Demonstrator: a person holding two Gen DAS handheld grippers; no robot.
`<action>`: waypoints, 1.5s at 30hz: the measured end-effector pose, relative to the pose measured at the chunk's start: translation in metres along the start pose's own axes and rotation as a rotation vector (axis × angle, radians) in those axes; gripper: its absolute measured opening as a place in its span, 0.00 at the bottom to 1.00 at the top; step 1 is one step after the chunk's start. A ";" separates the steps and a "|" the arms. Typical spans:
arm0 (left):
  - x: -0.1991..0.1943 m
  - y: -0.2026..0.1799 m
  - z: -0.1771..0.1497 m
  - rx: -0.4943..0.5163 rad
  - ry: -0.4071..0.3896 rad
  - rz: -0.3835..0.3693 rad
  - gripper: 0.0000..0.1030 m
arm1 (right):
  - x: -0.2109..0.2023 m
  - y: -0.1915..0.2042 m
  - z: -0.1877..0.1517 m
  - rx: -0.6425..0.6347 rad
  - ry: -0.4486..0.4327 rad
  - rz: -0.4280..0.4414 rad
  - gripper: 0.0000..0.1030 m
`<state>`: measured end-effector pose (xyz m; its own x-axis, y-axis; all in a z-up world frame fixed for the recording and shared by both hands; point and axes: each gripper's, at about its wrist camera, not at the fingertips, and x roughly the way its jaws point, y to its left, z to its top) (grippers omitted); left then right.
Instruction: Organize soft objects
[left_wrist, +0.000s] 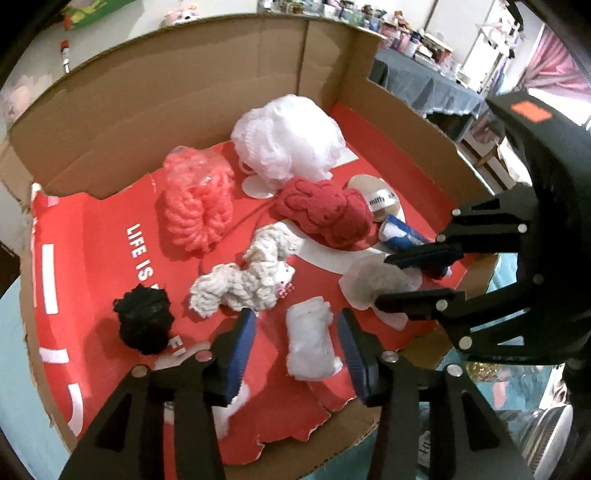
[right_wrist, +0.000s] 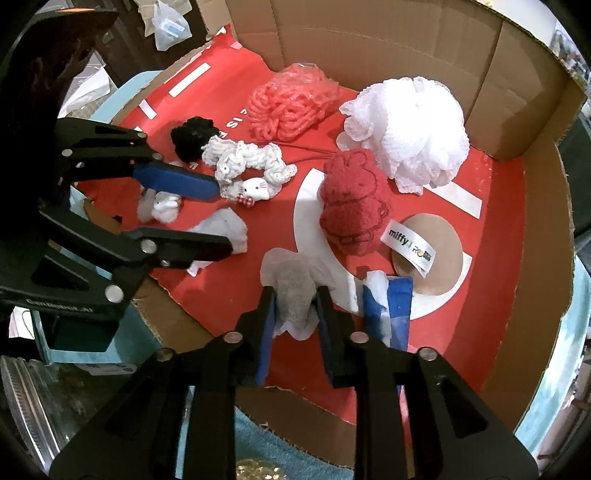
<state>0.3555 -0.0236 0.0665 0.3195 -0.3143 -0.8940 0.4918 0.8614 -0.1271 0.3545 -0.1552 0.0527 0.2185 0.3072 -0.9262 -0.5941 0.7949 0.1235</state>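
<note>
Sorting looks barely begun: soft things lie scattered in the box (left_wrist: 110, 122). Right gripper (right_wrist: 295, 306) pinches a grey toy (right_wrist: 295, 291); left gripper (left_wrist: 295, 328) gapes over a white toy (left_wrist: 310, 343).

"miffy" tag (right_wrist: 410, 246); "LIFE IS", perhaps, liner (left_wrist: 92, 236)

It looks like a lived-in home room: at far right a table with blue cloth (left_wrist: 436, 86) carries many jars and trinkets (left_wrist: 402, 35), beside pink curtains (left_wrist: 554, 66).
</note>
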 end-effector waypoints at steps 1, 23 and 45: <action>-0.004 0.001 -0.002 -0.007 -0.007 -0.001 0.52 | -0.001 0.000 -0.001 0.002 -0.002 -0.002 0.25; -0.060 0.015 -0.045 -0.323 -0.156 0.106 0.96 | -0.070 0.007 -0.024 0.264 -0.140 -0.134 0.84; -0.031 0.004 -0.057 -0.361 -0.104 0.181 0.99 | -0.048 -0.005 -0.046 0.427 -0.133 -0.207 0.84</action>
<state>0.3010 0.0120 0.0691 0.4636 -0.1678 -0.8700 0.1107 0.9852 -0.1310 0.3115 -0.1985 0.0800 0.4121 0.1620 -0.8966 -0.1632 0.9813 0.1023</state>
